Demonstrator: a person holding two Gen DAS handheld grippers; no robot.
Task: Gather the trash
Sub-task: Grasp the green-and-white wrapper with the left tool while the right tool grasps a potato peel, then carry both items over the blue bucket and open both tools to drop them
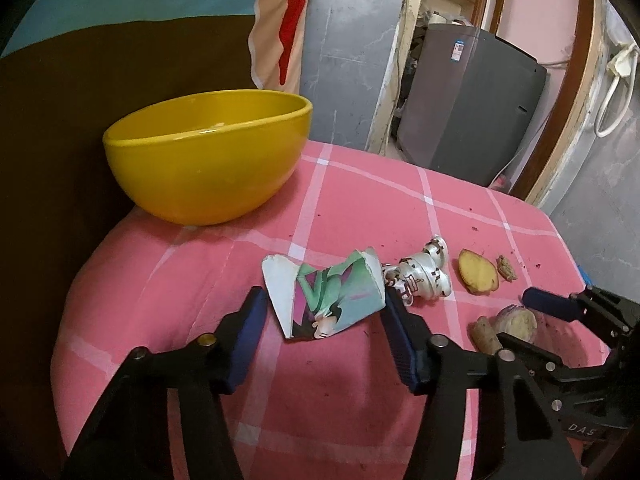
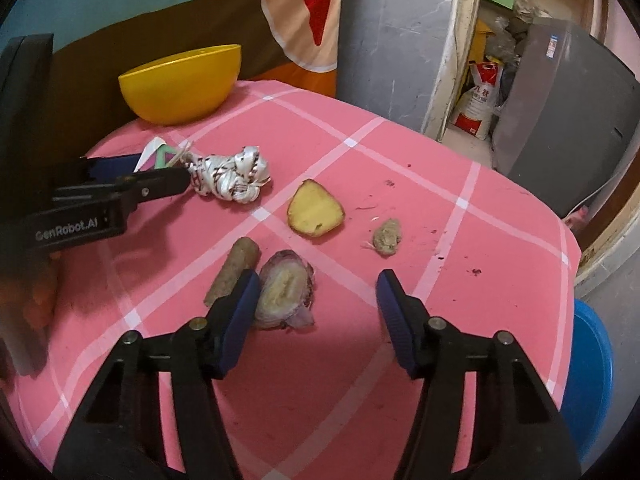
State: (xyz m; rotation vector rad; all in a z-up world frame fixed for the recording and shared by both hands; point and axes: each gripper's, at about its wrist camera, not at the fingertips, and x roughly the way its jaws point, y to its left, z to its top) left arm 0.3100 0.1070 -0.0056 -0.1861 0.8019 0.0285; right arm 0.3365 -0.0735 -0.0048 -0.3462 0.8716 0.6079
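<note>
Left wrist view: left gripper [image 1: 325, 322] spread wide, holding nothing. Crushed paper cup [image 1: 326, 298] lies on the pink checked cloth [image 1: 360, 200] between the two fingers, its right edge touching the right finger. Crumpled wrapper [image 1: 422, 276] just beyond; yellow bowl [image 1: 208, 160] well behind, upper left.

Right wrist view: right gripper [image 2: 316, 300] wide open, empty. Onion piece [image 2: 285, 290] sits against the left finger's inner side, brown stub [image 2: 234, 270] just outside that finger. Potato slice [image 2: 315, 209] and small brown scrap [image 2: 387, 237] lie ahead, apart.
</note>
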